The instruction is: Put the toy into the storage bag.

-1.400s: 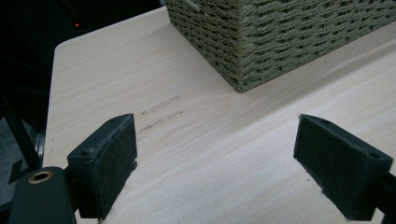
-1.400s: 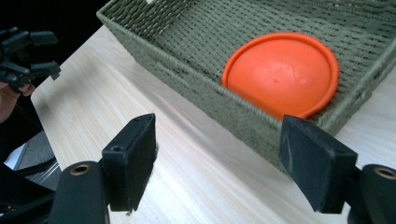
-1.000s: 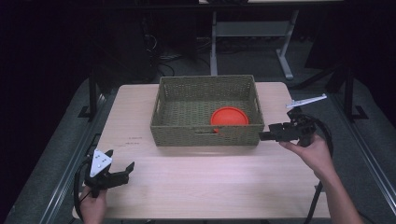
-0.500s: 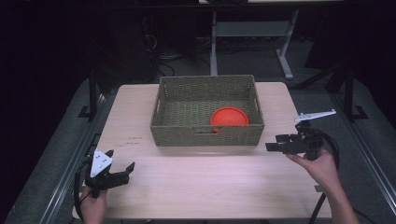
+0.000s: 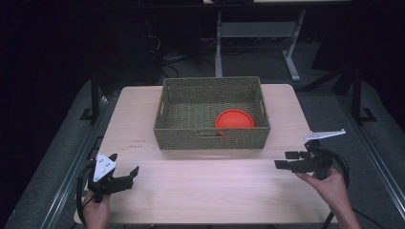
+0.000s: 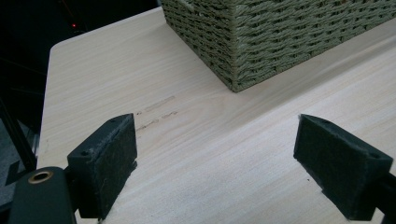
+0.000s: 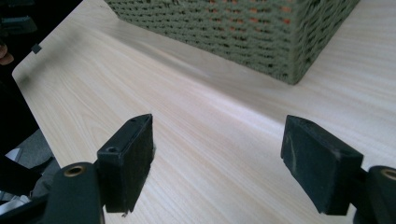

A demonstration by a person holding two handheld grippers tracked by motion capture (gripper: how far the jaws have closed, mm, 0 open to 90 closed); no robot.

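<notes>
- In the woven basket (image 5: 212, 136), at its near right corner, we list one orange disc (image 5: 234, 119), lying flat on the basket floor and close against the near wall
- On the light wooden surface (image 5: 210, 186), the basket stands toward the far middle; both grippers sit well apart from it, at the near corners
- Left gripper (image 5: 123, 175): held low at the near left edge, fingers (image 6: 105, 161) spread wide with nothing between them but bare wood
- Right gripper (image 5: 291, 160): held near the right edge, pointing left across the surface, fingers (image 7: 128, 158) likewise wide apart and empty
- Handling, as we judge it: the disc looks like thin moulded plastic, so light, stiff and rather smooth; little risk of breakage, some risk of slipping from the pads
- Where to take hold, as we judge it: by the raised rim on the far side, since the near wall crowds the other edge; one finger would need to get under the lip, as it lies flat
</notes>
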